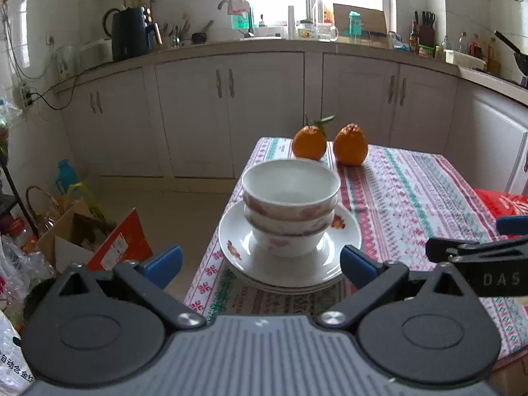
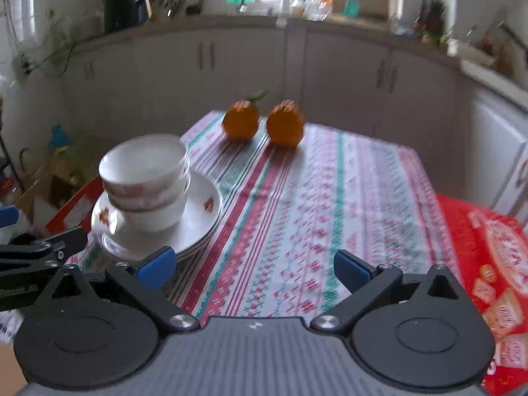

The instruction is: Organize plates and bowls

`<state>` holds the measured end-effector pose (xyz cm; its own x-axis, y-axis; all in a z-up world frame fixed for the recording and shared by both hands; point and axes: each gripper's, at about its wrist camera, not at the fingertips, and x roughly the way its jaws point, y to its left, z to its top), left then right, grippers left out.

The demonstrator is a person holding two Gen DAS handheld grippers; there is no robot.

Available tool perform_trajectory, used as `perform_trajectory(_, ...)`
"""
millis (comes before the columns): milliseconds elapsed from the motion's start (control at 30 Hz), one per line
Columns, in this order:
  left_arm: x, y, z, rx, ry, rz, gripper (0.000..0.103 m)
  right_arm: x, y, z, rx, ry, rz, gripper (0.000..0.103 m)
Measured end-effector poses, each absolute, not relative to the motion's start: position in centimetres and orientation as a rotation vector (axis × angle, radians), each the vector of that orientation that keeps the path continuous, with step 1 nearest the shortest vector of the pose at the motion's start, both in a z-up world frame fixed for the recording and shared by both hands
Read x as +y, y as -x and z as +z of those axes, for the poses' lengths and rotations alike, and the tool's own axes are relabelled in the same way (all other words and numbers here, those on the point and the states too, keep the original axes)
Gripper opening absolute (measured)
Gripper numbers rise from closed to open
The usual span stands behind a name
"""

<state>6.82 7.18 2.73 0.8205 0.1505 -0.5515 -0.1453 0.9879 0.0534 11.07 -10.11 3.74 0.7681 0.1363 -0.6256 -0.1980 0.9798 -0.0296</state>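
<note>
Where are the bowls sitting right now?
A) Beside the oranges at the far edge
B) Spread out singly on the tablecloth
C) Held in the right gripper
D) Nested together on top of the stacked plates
D: the bowls sit nested on the plates, with both grippers empty.

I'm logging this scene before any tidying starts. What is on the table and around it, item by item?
bowls: three, white with red print, nested in one stack on the plates.
plates: a stack, count unclear, white with floral print, at the table's near left corner.
oranges: two, orange, side by side at the far end.
tablecloth: one, striped red, green and white, covering the table.
red bag: one, red printed, at the right edge.
cardboard box: one, brown and red, on the floor to the left.
left gripper: blue pads, open, facing the stack.
right gripper: blue pads, open, over the cloth.
</note>
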Motion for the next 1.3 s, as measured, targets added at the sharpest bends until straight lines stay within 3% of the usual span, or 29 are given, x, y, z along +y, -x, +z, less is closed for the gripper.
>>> perform_trajectory(1300, 5.2, -5.8, 4.2, 0.528, -0.023, 0.222, 0.101, -11.1, -9.0, 5.1, 0.562, 0.038, 0.144, 0.103)
